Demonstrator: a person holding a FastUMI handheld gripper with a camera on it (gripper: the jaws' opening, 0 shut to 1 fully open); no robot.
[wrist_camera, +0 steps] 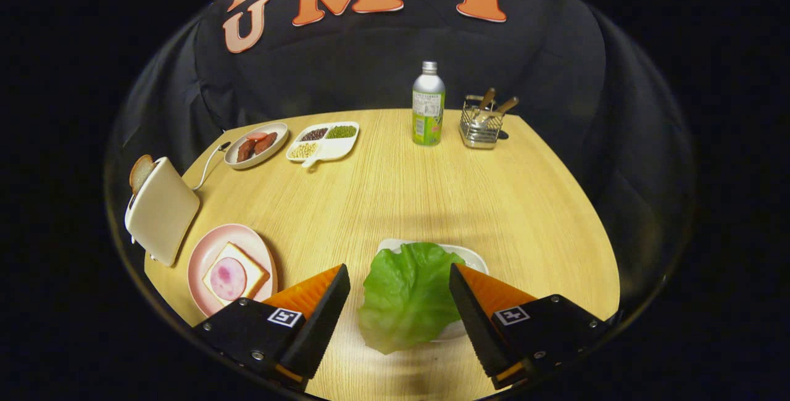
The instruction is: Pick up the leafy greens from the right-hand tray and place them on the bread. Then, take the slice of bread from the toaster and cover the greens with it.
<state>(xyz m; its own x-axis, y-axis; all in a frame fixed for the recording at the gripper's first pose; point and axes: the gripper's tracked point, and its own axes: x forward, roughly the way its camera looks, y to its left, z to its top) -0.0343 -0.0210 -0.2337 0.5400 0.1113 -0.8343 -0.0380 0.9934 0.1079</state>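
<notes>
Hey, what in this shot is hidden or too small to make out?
- Tray, gripper view: mostly covered by the lettuce leaf lying between the open tool's fingers.
- Bread slice in toaster: just its top shows.
- Bottle label: too small.
- Utensils in wire caddy: heads hidden, handles visible.

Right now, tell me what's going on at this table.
A person is working a handheld gripper over a wooden table. Its fingers are open on either side of a lettuce leaf that lies on a white tray, not yet gripped. Beside the fingers, a pink plate holds a bread slice topped with a round of ham. Beyond the plate, a toaster has another slice sticking out. Nothing has been stacked yet.
</notes>
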